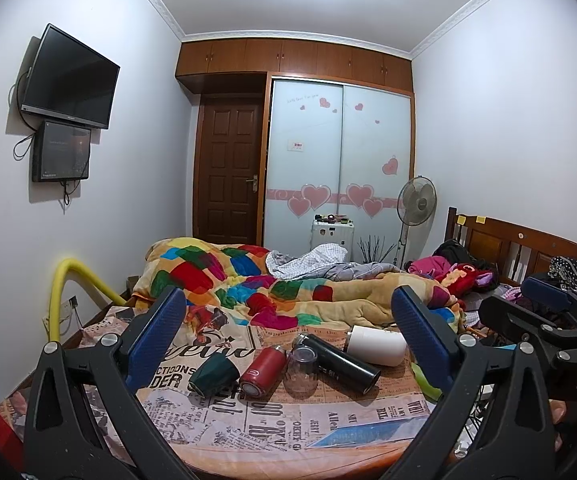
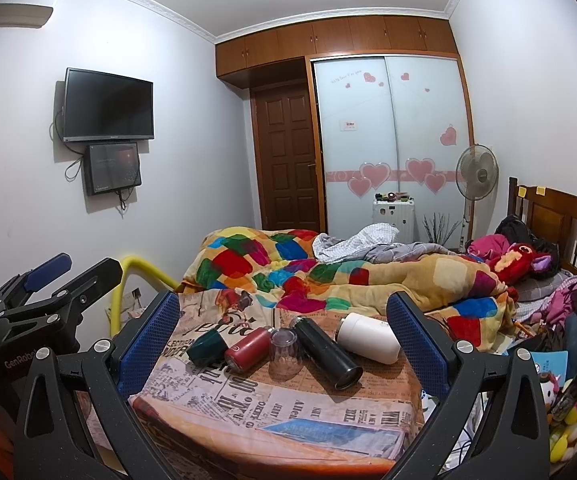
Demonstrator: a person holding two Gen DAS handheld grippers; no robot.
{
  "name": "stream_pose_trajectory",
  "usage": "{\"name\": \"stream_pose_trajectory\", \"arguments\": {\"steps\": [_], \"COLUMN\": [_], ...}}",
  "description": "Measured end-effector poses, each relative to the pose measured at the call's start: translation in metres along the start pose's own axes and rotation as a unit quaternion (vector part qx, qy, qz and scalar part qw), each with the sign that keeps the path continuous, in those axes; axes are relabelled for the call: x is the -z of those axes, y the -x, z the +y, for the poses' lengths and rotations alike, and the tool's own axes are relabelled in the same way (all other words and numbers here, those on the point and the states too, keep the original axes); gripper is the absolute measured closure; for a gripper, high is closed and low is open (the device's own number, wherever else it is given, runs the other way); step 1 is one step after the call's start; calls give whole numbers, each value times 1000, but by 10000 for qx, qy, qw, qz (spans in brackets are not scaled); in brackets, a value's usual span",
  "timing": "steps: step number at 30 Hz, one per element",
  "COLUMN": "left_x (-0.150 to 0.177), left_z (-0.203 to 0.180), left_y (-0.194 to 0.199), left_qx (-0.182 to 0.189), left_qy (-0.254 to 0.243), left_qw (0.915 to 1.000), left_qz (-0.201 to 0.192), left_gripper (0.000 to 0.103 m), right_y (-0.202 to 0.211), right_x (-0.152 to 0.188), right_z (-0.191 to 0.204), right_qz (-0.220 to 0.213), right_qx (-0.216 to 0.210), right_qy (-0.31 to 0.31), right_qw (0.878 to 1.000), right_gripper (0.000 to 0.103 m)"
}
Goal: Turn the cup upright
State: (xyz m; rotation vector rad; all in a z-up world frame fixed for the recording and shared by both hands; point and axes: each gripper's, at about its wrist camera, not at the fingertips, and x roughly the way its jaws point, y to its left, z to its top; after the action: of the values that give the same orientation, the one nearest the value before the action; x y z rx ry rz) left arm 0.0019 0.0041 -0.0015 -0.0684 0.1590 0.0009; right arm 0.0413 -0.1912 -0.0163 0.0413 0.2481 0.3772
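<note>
Several vessels lie on a newspaper-print cloth on the bed. A dark green cup [image 1: 211, 372] [image 2: 207, 346] lies on its side at the left. Next to it lie a red flask [image 1: 262, 372] [image 2: 247, 349], a black flask [image 1: 338, 362] [image 2: 326, 354] and a white flask [image 1: 376, 346] [image 2: 368, 340]. A clear glass [image 1: 302, 372] [image 2: 285, 354] stands upside down in the middle. My left gripper [image 1: 288, 340] is open and empty, held back from them. My right gripper [image 2: 284, 336] is open and empty, also held back.
A colourful blanket [image 1: 288, 288] is heaped behind the cloth. The wooden headboard [image 1: 520, 244] and piled clothes are at the right. A yellow tube [image 1: 68, 280] stands at the bed's left edge. The other gripper shows at the right in the left wrist view [image 1: 548, 312].
</note>
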Motion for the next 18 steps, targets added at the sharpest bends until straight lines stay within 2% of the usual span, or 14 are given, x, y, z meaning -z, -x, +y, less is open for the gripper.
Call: {"name": "stream_pose_trajectory", "arguments": {"steps": [18], "left_x": [-5], "left_z": [-5], "left_y": [1], "left_qx": [38], "left_qy": [-28], "left_qw": [10000], "left_qz": [-39], "left_gripper": [0], "right_y": [4], "right_x": [-1], "right_z": [-8], "right_qz": [-29], "right_qx": [17], "right_qy": [24], "right_qw": [10000], "right_gripper": [0]}}
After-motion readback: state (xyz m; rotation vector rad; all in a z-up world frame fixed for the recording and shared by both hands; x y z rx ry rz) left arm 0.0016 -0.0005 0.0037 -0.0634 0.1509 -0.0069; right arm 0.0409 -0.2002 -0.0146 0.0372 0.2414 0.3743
